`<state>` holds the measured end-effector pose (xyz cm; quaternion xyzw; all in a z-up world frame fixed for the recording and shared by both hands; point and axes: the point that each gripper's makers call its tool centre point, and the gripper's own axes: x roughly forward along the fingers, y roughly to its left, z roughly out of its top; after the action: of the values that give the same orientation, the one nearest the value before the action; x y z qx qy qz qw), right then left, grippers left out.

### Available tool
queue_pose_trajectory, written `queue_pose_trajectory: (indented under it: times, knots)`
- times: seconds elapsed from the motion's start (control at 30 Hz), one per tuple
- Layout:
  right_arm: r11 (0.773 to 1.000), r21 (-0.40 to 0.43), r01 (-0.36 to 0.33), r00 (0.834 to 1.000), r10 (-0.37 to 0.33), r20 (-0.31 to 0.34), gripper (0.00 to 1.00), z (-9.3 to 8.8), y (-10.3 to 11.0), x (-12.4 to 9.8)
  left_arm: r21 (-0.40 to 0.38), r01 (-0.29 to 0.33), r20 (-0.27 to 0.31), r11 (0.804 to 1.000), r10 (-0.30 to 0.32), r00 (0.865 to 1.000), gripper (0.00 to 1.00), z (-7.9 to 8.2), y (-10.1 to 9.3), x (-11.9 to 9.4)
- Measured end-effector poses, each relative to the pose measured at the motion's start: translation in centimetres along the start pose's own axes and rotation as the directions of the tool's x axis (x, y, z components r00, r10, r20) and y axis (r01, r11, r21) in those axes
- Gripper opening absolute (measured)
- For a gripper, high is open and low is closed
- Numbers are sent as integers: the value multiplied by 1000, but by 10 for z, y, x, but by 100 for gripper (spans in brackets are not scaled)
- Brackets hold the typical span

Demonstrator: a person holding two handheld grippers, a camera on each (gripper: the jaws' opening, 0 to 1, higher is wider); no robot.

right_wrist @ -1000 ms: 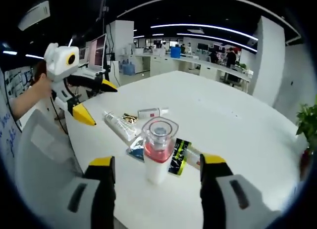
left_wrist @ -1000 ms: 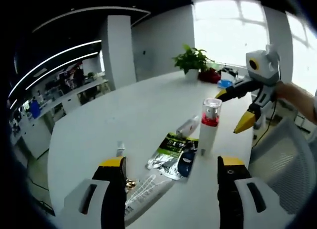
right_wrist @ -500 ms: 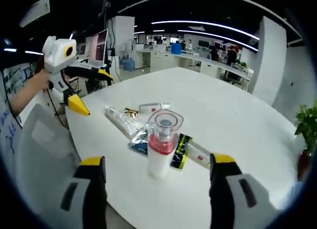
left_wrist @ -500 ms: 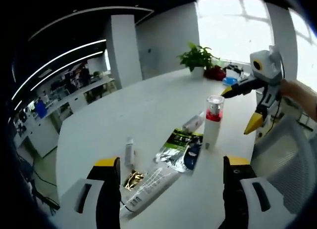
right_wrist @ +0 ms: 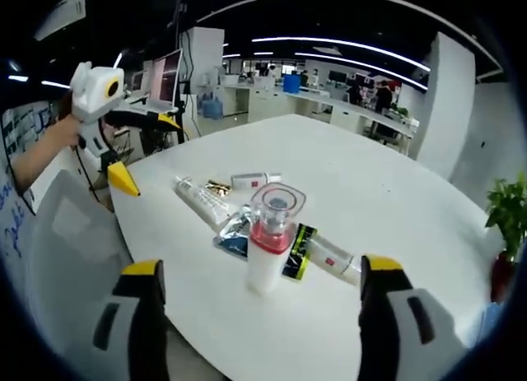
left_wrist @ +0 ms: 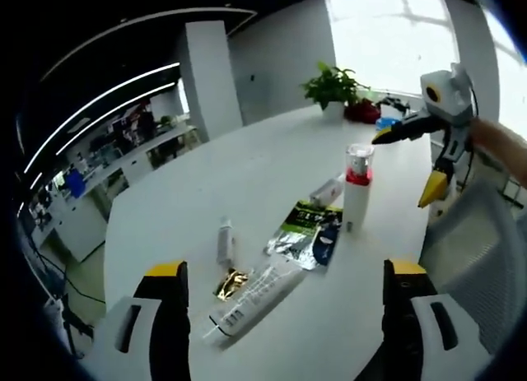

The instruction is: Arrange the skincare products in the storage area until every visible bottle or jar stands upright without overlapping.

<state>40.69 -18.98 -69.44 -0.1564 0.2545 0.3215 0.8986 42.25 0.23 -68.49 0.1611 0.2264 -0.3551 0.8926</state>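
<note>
Open-plan office, round white table (right_wrist: 395, 200), skincare items clustered near its edge.

Potted plant (left_wrist: 331, 85) at the far side by the windows. Pump bottle (right_wrist: 270, 241) with red collar and clear cap stands upright, axis vertical. Long white tube (left_wrist: 254, 295) lies flat beside the foil sachet (left_wrist: 298, 233); small white bottle (left_wrist: 224, 243) also lies flat. Left gripper (left_wrist: 282, 303) and right gripper (right_wrist: 257, 303): jaws spread wide, holding nothing.

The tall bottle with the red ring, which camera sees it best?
The right gripper view: the bottle stands close, between the open tongs, its clear cap plain. In the left gripper view it looks smaller and farther off.
</note>
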Motion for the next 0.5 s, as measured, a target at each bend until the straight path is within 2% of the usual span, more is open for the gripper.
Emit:
queue_pose_trajectory:
  times: [0.17, 0.33, 0.5]
  knots:
    - [1000, 0, -3, 1000, 3, -6, 100, -3, 1, -3, 10, 5, -14, 1000, -5, 1000, 97, -4, -3, -1]
    - [1000, 16, -3, 1000, 3, 20, 100, -4, 3, -4, 10, 20, -32, 1000, -20, 999, 97, -9, -8, -3]
    - [1000, -3, 2, 1000, -2, 7, 100, -8, 2, -4, 18, 21, -42, 1000, -20, 999, 97, -12, -6, -4]
